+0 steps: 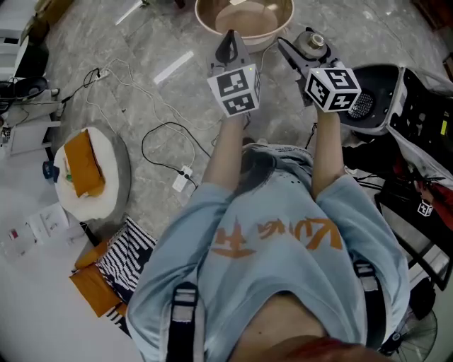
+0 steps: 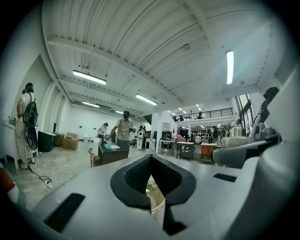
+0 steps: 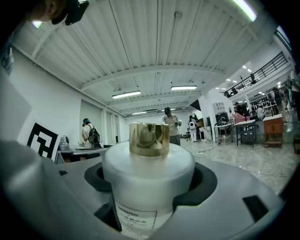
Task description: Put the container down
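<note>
The container (image 3: pixel 148 180) is a frosted white bottle with a gold cap (image 3: pixel 149 138) and a small label low on its front. It stands upright between the jaws of my right gripper (image 3: pixel 150 187), whose pads hug its body on both sides. In the head view the right gripper (image 1: pixel 303 48) is raised above the floor, and the container's cap (image 1: pixel 312 41) shows at its tip. My left gripper (image 1: pixel 230 41) is held up beside it, shut to a point with nothing in it. In the left gripper view the left gripper's (image 2: pixel 152 174) dark pads meet.
A tan basin (image 1: pixel 244 20) sits on the marble floor just beyond both grippers. Cables and a power strip (image 1: pixel 182 178) lie to the left. A round white stool with orange cloth (image 1: pixel 88 173) stands far left. Black equipment (image 1: pixel 375 99) crowds the right. Several people stand in the hall.
</note>
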Motion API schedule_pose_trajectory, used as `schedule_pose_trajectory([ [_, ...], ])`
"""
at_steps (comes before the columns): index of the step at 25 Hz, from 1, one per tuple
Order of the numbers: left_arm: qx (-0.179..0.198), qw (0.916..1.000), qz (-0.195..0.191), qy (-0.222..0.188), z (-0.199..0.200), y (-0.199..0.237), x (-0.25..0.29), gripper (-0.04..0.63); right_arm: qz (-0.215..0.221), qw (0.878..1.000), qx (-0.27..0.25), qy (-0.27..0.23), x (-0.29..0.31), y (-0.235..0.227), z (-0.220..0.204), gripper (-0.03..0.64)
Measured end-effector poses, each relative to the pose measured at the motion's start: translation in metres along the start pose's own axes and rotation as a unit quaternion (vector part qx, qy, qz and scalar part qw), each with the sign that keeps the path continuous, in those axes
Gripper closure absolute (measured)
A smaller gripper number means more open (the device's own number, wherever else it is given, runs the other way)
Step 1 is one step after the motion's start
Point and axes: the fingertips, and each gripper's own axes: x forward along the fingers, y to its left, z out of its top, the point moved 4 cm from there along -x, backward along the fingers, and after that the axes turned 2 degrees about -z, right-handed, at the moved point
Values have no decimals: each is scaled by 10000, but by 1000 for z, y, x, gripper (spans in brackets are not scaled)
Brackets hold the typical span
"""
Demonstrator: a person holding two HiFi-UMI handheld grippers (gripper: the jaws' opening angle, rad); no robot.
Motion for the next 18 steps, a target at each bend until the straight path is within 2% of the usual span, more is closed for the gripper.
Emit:
schedule_pose_trajectory([
  [4,-31,9999,106,-71,14,9,-17,571,-31,10000,4,-34,-10,2,16,258],
  [11,-151,9987,450,-191,9,46,-7,571,27,10000,-8,-61,14,-6,9,258],
  [18,-141,9980,412,-451,26,65,16,571,158,9993,-296,-177,47,0,27,258],
])
